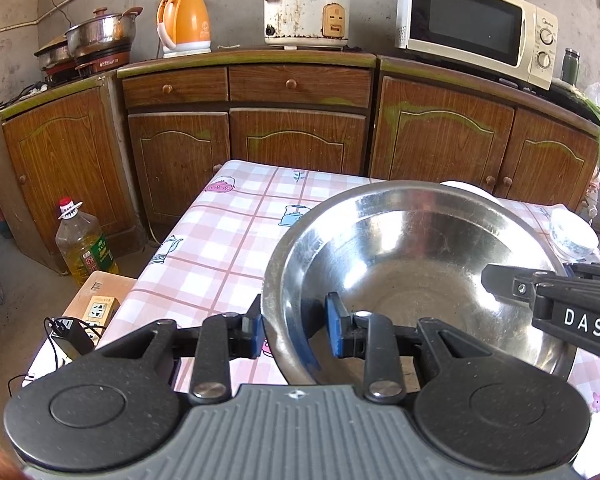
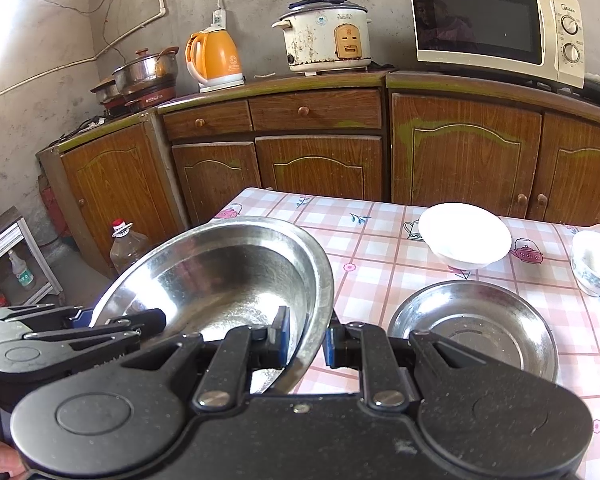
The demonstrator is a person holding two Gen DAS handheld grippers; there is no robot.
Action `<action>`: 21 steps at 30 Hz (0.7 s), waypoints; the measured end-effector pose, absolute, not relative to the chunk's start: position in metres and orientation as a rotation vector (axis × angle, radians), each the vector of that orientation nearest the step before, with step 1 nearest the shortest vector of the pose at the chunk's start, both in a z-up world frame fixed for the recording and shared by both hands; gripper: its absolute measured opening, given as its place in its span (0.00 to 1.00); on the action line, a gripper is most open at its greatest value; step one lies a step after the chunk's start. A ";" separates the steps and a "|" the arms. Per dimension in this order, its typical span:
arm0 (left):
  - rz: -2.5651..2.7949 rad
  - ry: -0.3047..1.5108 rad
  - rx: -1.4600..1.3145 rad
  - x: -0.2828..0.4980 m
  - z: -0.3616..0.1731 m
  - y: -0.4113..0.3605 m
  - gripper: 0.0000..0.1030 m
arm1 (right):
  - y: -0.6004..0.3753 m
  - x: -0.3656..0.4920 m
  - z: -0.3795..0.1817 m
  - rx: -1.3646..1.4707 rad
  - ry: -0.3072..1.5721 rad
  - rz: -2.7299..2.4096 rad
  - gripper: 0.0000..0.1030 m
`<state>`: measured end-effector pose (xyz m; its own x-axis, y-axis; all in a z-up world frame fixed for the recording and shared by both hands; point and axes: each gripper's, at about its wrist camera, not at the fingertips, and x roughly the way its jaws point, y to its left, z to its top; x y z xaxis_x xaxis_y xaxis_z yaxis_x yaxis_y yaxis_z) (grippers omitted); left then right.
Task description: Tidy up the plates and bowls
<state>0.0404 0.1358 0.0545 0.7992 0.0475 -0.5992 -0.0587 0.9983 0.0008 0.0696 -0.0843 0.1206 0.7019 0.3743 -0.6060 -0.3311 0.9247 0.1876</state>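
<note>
Two grippers hold one big bowl made of shiny metal. The left gripper pinches the bowl's left rim: one blue pad is inside the bowl and the other is outside, with the thin wall squeezed between them. The right gripper pinches the right rim the same way, its jaws nearly pressed together on the metal. The bowl is tipped, and I cannot tell if its bottom touches the table.

The table has a pink checked cloth with little teapots on it. The big bowl is over the table's left side, near the front edge. Just to its right, near the front edge, sits a small metal bowl, apart from the big one. Behind that, toward the back edge, sits a white bowl. Near the right edge is a white bowl with blue marks.

Behind the table stands a brown cabinet. On top of it, from left to right, are pots, an orange kettle, a rice cooker and a microwave. An oil bottle stands on the floor by the table's left edge.
</note>
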 end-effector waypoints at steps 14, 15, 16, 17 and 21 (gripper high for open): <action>0.057 0.651 -0.023 0.030 0.047 0.130 0.30 | -0.091 0.053 0.116 0.053 0.686 0.391 0.21; 0.056 0.650 -0.022 0.029 0.047 0.130 0.30 | -0.092 0.052 0.115 0.054 0.687 0.390 0.21; 0.055 0.651 -0.021 0.028 0.046 0.129 0.30 | -0.093 0.051 0.115 0.053 0.687 0.389 0.21; 0.055 0.652 -0.021 0.028 0.046 0.128 0.30 | -0.094 0.050 0.114 0.051 0.686 0.388 0.21; 0.051 0.658 -0.028 0.025 0.043 0.127 0.30 | -0.097 0.045 0.112 0.050 0.687 0.387 0.21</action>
<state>0.0254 0.1274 0.0432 0.7900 0.0381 -0.6119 -0.0559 0.9984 -0.0099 0.0447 -0.0972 0.1123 0.7048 0.3648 -0.6085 -0.3320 0.9276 0.1716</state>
